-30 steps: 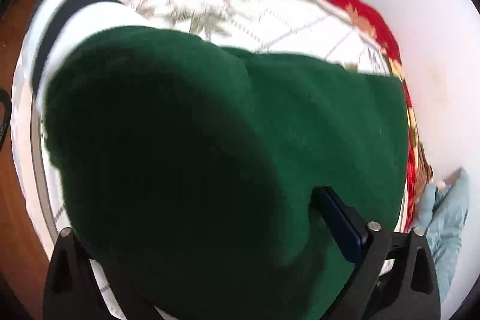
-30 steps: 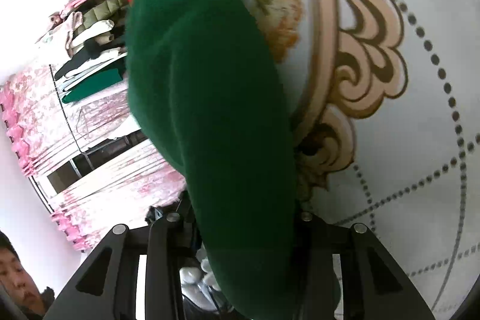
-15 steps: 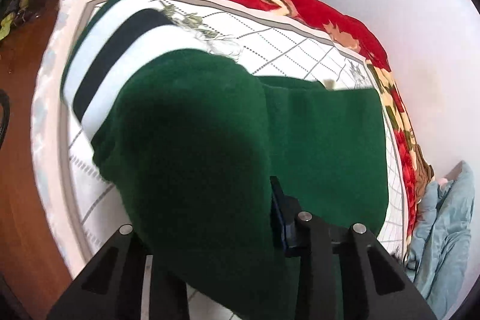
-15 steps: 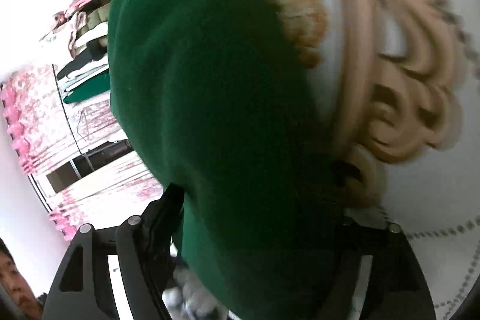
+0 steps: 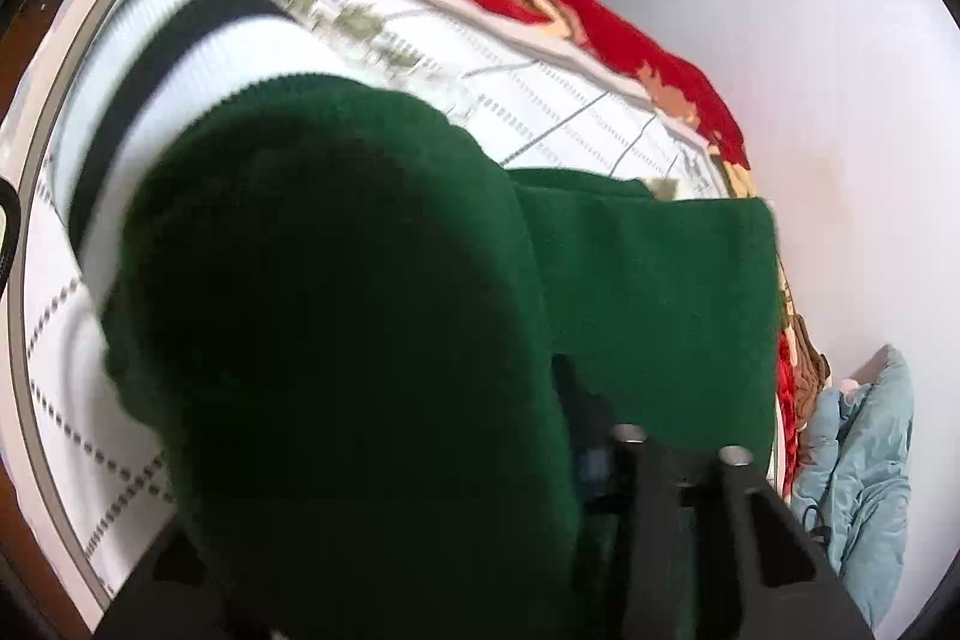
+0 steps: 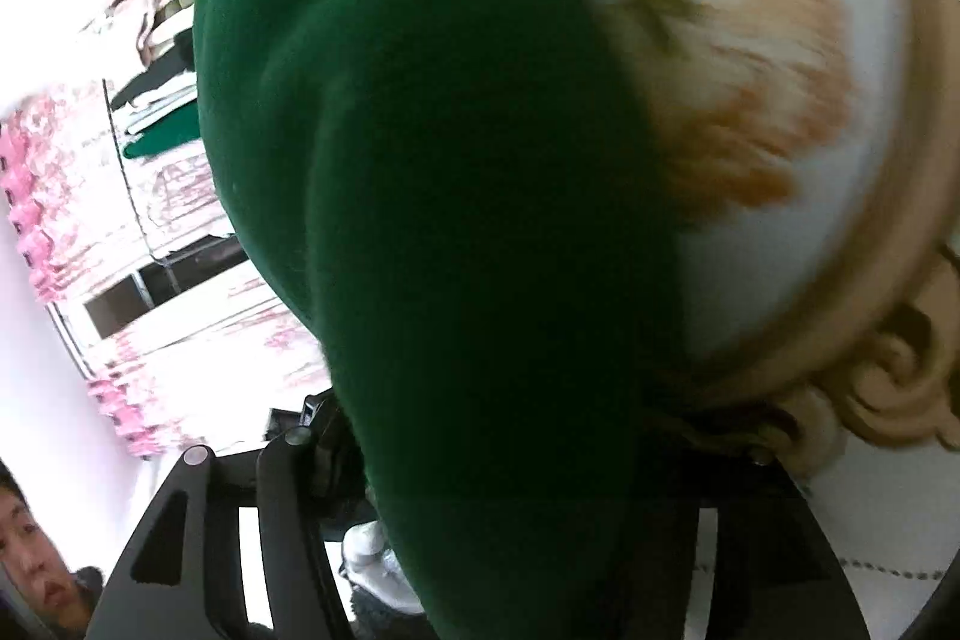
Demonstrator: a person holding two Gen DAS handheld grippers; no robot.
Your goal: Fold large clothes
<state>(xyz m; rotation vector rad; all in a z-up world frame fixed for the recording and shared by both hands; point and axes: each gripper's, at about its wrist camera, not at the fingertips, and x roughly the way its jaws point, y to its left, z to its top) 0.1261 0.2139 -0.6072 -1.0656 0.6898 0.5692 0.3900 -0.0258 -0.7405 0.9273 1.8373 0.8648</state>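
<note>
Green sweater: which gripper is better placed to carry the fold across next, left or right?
Left, probably. The left gripper has just closed on the green sweater above the bedspread; the right gripper's jaws were just closing around it.

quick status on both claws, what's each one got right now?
Left claw: closed on the green sweater.
Right claw: green sweater between its fingers, just been closing; firm grip cannot be told.

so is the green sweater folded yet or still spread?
Partly folded: the green sweater has a raised flap doubled over its flat part on the bed. Not finished.
</note>
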